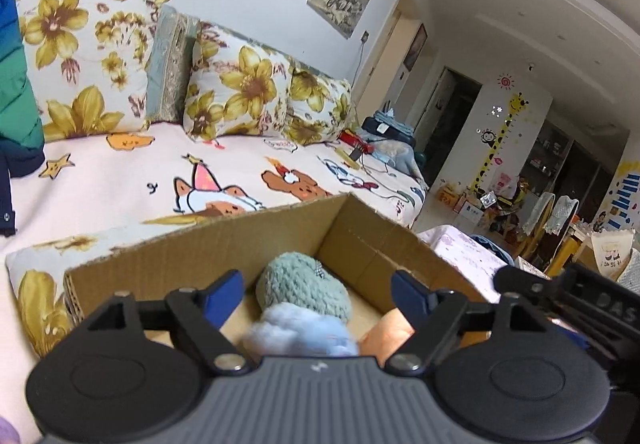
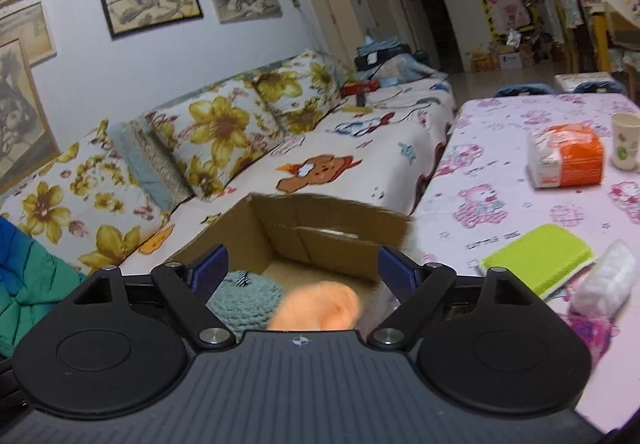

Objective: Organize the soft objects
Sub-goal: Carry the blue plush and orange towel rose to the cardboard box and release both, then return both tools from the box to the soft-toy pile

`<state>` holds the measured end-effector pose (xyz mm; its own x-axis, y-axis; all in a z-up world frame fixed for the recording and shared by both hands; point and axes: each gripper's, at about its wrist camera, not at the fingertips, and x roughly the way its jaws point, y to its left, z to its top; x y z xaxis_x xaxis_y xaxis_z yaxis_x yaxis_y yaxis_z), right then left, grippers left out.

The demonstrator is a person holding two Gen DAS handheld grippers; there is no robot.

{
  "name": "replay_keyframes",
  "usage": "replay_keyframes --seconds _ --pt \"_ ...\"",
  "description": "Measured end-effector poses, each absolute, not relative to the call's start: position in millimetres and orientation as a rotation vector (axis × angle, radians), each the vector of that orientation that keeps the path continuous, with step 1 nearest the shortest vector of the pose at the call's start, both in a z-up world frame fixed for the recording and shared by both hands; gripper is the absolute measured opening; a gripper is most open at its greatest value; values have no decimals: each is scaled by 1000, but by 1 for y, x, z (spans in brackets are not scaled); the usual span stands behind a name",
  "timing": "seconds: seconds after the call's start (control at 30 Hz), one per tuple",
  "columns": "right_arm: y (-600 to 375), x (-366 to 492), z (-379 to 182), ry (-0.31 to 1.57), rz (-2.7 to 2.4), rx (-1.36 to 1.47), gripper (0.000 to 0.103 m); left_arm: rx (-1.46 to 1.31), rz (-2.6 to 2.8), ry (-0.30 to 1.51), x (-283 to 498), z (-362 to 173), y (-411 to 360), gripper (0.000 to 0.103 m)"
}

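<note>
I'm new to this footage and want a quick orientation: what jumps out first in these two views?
An open cardboard box sits right below both grippers, holding a teal knitted piece, a blurred pale blue fluffy thing and a blurred orange one. Behind it runs a sofa with big yellow-flower cushions. In the right wrist view, a lime-green sponge lies on the pink tablecloth.

Left gripper (image 1: 318, 294): jaws spread wide, blue pads facing each other across the gap, nothing pressed between them; pointing forward and a little downward. Right gripper (image 2: 303, 272): jaws wide apart, pads clear of any contact, same shallow downward tilt. In the left wrist view, the right gripper's black body shows at the right edge, close alongside.
</note>
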<state>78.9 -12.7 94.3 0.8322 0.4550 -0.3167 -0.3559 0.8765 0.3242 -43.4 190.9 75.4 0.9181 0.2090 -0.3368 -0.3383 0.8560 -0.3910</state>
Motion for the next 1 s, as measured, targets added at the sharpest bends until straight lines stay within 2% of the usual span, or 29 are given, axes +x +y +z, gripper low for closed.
replay_keyframes --seconds 0.17,0.33,1.0 --pt "-33 51 100 352 389 280 103 -416 273 259 -44 81 184 90" --pt "-52 29 103 319 324 294 103 -388 225 255 -45 82 178 92" --pt "-97 -12 95 295 174 367 103 -246 80 227 -44 87 137 93"
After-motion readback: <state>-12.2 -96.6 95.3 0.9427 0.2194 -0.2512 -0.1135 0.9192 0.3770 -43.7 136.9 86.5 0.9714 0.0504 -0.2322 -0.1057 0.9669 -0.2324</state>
